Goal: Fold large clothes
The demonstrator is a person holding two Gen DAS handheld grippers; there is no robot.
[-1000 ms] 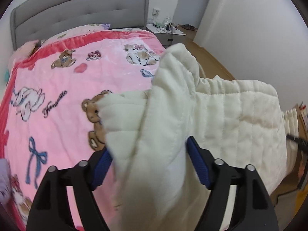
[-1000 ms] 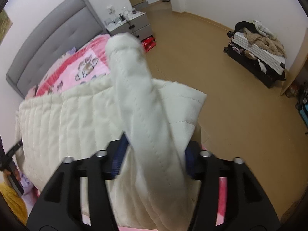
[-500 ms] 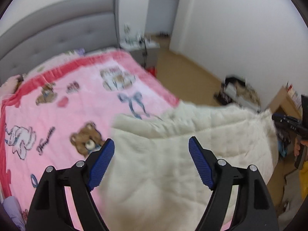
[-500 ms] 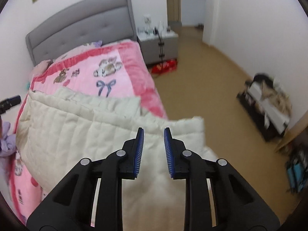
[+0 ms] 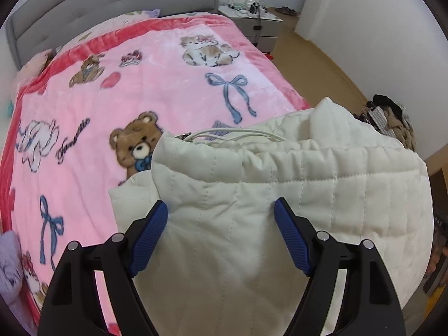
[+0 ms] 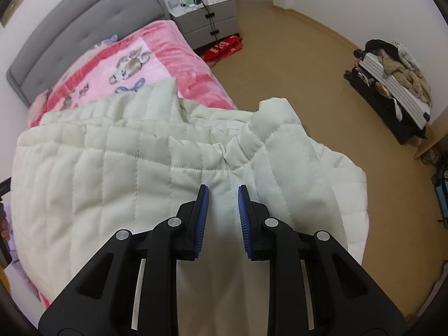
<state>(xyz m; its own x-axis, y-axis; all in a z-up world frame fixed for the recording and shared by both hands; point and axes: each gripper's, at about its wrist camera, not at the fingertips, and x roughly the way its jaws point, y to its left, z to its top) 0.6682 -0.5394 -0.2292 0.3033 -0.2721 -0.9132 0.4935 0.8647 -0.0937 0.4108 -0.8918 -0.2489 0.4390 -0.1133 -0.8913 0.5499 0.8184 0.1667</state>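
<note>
A large cream quilted coat [image 5: 280, 184] lies folded on the near end of the bed, its white drawstrings [image 5: 232, 135] showing at the fold. My left gripper [image 5: 221, 224] is open wide, its jaws just above the coat's left part and holding nothing. In the right wrist view the coat [image 6: 112, 168] spreads over the bed's right corner. My right gripper [image 6: 222, 207] hangs over it with its jaws a narrow gap apart, and I cannot tell whether cloth is pinched between them.
A pink cartoon-print blanket [image 5: 112, 84] covers the bed below a grey headboard [image 5: 112, 0]. A grey nightstand [image 6: 207, 16] stands at the bed's right. Red bags [image 6: 224, 49] lie on the wooden floor. A clothes pile [image 6: 392, 72] sits by the right wall.
A second ago both grippers held up folds of the coat. They let go and the coat dropped flat. Both grippers have since come down close over it.
</note>
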